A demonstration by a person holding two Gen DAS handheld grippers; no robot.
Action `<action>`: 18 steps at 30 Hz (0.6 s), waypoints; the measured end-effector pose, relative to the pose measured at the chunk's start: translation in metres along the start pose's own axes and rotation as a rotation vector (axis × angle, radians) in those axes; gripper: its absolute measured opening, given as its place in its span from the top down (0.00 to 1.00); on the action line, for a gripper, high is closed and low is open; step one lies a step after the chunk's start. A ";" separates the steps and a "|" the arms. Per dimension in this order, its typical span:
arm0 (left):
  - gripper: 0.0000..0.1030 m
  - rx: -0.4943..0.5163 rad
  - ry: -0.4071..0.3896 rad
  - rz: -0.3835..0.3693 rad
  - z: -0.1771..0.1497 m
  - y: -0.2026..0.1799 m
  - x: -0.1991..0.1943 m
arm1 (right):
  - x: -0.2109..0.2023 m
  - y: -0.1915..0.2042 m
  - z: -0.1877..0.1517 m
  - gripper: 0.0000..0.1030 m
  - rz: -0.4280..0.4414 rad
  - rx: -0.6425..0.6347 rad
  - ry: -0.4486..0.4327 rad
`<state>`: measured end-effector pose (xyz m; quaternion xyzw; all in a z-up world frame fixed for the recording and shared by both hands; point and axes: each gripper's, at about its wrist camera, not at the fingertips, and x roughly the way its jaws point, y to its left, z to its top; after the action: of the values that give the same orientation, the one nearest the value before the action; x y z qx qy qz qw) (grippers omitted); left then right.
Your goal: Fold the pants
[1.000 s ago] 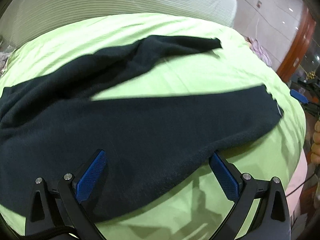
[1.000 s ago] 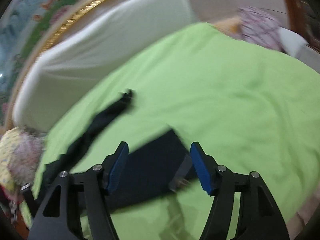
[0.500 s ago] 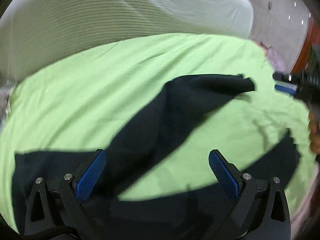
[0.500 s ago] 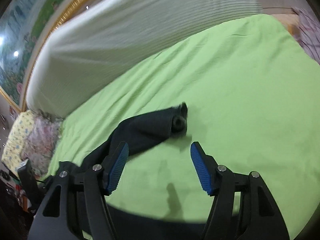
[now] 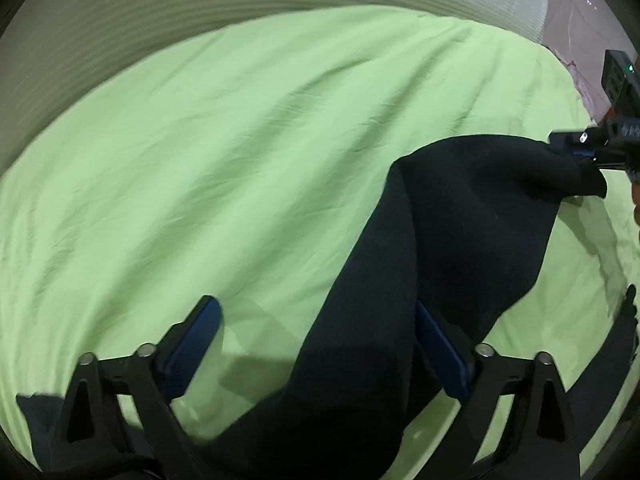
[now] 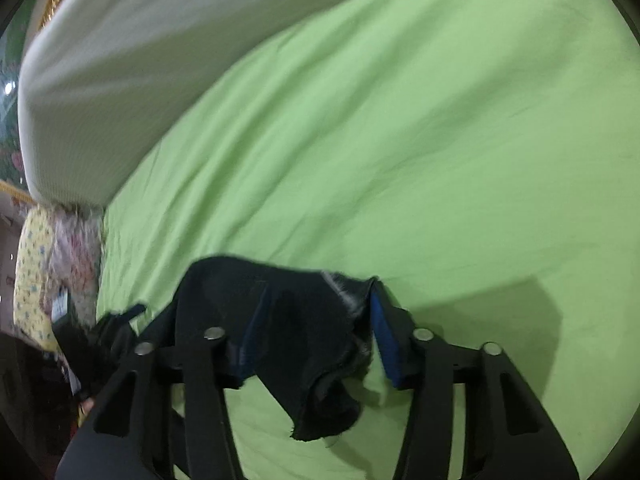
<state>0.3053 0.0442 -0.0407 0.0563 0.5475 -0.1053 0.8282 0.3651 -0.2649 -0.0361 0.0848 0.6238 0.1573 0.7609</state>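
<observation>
At the bottom of my left wrist view the left tongs (image 5: 316, 344) stand wide but are closing, with a dark leg of the pants (image 5: 452, 240) running up between the blue pads (image 5: 192, 344); I see no pad pressing on it. That leg climbs to the right edge of the frame, where the right tongs (image 5: 580, 152) hold its end. In my right wrist view the right tongs (image 6: 316, 332) are narrow and closing on the bunched leg end (image 6: 304, 344), which hangs between them. Beyond lies the green bed sheet (image 6: 400, 140), and at upper left a pale ribbed headboard (image 6: 132, 52).
</observation>
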 end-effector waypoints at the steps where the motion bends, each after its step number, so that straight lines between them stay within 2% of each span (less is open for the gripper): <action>1: 0.17 0.009 0.014 -0.013 0.004 -0.001 0.004 | 0.000 0.002 -0.001 0.88 -0.017 -0.012 -0.005; 3: 0.38 0.032 0.040 -0.039 0.008 -0.003 0.011 | -0.009 0.004 -0.004 0.91 -0.012 -0.026 -0.050; 4: 0.45 0.041 0.046 -0.043 0.010 -0.003 0.014 | -0.017 0.005 -0.006 0.92 -0.016 -0.034 -0.077; 6: 0.76 0.054 0.046 -0.078 0.012 -0.002 0.014 | -0.031 0.008 -0.009 0.93 -0.011 -0.059 -0.123; 7: 0.81 0.055 0.052 -0.109 0.012 -0.002 0.012 | -0.038 0.011 -0.012 0.93 -0.013 -0.076 -0.140; 9: 0.87 0.062 0.041 -0.136 0.006 -0.002 0.003 | -0.052 0.013 -0.020 0.93 -0.033 -0.105 -0.166; 11: 0.89 0.066 0.018 -0.169 -0.001 -0.002 -0.010 | -0.068 0.015 -0.028 0.93 -0.029 -0.134 -0.199; 12: 0.89 0.071 -0.002 -0.193 -0.007 -0.002 -0.021 | -0.076 0.014 -0.031 0.93 -0.023 -0.133 -0.287; 13: 0.89 0.076 -0.018 -0.213 -0.012 -0.003 -0.030 | -0.084 0.016 -0.040 0.93 -0.029 -0.162 -0.310; 18: 0.90 0.105 -0.071 -0.293 -0.053 -0.017 -0.072 | -0.097 0.005 -0.072 0.93 -0.049 -0.201 -0.332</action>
<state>0.2264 0.0473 0.0044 0.0152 0.5141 -0.2553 0.8187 0.2773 -0.2984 0.0398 0.0180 0.4727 0.1841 0.8616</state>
